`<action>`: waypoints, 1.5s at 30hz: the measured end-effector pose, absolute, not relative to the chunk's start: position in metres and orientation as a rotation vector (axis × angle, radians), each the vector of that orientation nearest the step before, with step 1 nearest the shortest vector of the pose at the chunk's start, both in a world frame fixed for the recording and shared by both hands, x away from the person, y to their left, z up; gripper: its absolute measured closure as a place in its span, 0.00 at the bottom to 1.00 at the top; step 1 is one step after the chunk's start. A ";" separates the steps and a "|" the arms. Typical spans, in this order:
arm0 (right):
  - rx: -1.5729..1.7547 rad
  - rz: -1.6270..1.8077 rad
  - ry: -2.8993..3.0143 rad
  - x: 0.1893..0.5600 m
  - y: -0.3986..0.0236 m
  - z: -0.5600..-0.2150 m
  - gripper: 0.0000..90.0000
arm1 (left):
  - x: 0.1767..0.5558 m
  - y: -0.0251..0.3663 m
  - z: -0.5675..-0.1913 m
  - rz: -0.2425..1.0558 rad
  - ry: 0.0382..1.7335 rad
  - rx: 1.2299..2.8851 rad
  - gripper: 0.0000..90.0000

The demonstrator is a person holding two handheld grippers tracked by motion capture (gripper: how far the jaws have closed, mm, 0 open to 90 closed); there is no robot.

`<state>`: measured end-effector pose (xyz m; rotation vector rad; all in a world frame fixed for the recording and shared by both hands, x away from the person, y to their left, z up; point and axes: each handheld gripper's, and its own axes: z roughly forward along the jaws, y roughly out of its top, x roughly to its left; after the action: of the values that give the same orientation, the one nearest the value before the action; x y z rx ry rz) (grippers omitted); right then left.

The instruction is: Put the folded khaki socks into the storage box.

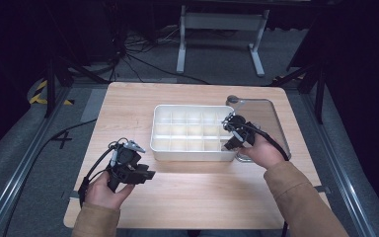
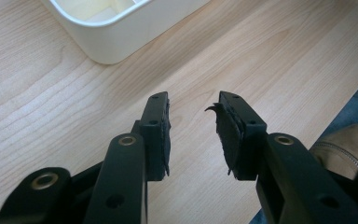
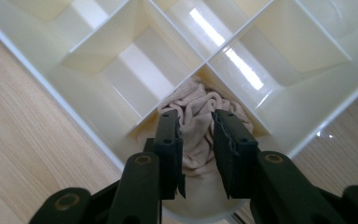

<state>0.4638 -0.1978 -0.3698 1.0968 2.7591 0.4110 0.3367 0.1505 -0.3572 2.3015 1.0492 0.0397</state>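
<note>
The right tool (image 3: 196, 154) stands over the near right corner compartment of the white divided tray (image 3: 74, 109), jaws pointing down into it. A crumpled beige cloth (image 3: 200, 119) lies in that compartment, bunched against the divider walls. The jaws stand parted on either side of a fold of the cloth; the pads do not press on it, so the cloth is released rather than gripped. In the high view the right tool (image 1: 234, 134) sits at the tray's right end, beside a clear lid (image 1: 271, 116) lying flat on the counter (image 1: 128, 98).

The left tool (image 2: 193, 133) is open and empty, hovering over bare counter near the tray's near left corner (one pad lining is frayed and curls outward at its tip). In the high view the left tool (image 1: 137, 170) is well apart from the tray (image 1: 160, 148).

Risks from this position:

- Snagging: the fold between the parted jaws may catch on a pad edge, and lifting the right tool would then drag the cloth back out of the compartment.
- Overspill: part of the cloth rides high against the dividers; a sideways withdrawal could push it into the neighbouring cell.
- Tray shift: the jaws are close to the compartment walls, so a tilted exit could nudge the light tray across the counter, as the left tool is not steadying it.
</note>
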 end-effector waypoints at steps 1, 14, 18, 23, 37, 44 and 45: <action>1.096 0.421 2.759 0.464 -0.199 -0.368 0.78 | 0.337 0.150 -0.357 0.041 1.050 2.302 0.72; 1.091 0.601 2.727 0.451 -0.220 -0.341 0.73 | 0.336 0.154 -0.356 0.034 1.055 2.300 0.71; 1.084 0.648 2.728 0.445 -0.224 -0.334 0.73 | 0.336 0.154 -0.356 0.032 1.056 2.300 0.71; 1.068 0.692 2.725 0.438 -0.228 -0.328 0.70 | 0.335 0.153 -0.355 0.037 1.050 2.300 0.71; 0.934 0.829 2.751 0.402 -0.238 -0.319 0.67 | 0.331 0.149 -0.353 0.034 1.031 2.316 0.70; 0.857 0.886 2.768 0.379 -0.237 -0.322 0.64 | 0.330 0.146 -0.353 0.029 1.011 2.330 0.70; 0.849 0.895 2.770 0.376 -0.237 -0.322 0.64 | 0.330 0.146 -0.353 0.026 1.010 2.332 0.70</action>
<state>0.3756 -0.2374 -0.3221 0.8490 2.7700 0.8953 0.3299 0.1462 -0.3527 2.3323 1.0101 0.0259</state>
